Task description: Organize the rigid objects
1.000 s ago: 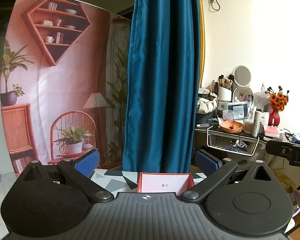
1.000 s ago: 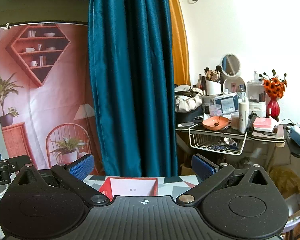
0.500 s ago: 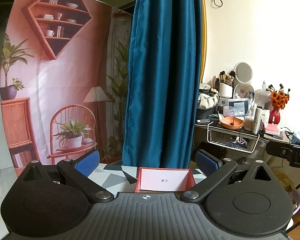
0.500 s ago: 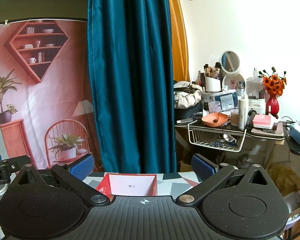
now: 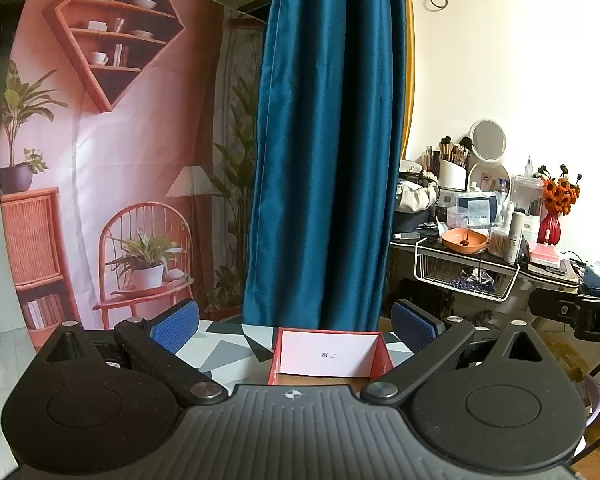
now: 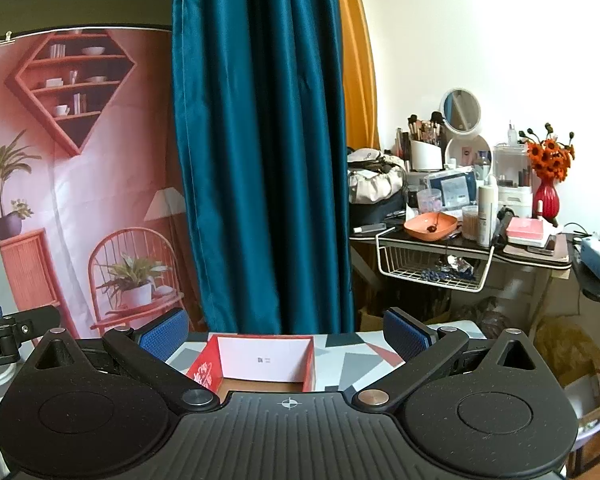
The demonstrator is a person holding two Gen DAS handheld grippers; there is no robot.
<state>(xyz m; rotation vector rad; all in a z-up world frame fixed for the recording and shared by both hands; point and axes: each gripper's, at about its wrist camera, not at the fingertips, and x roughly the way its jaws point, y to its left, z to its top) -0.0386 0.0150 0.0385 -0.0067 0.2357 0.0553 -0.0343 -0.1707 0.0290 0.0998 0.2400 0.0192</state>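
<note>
Red box on patterned table, beyond both grippers' spread fingers (nothing held).

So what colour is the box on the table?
The box is red outside, white inside, with a white pattern on one side; the right wrist view shows it best.

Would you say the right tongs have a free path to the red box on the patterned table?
Probably yes: the right tongs are open and empty, the red box sits straight ahead between the pads, and nothing visible lies between.
</note>
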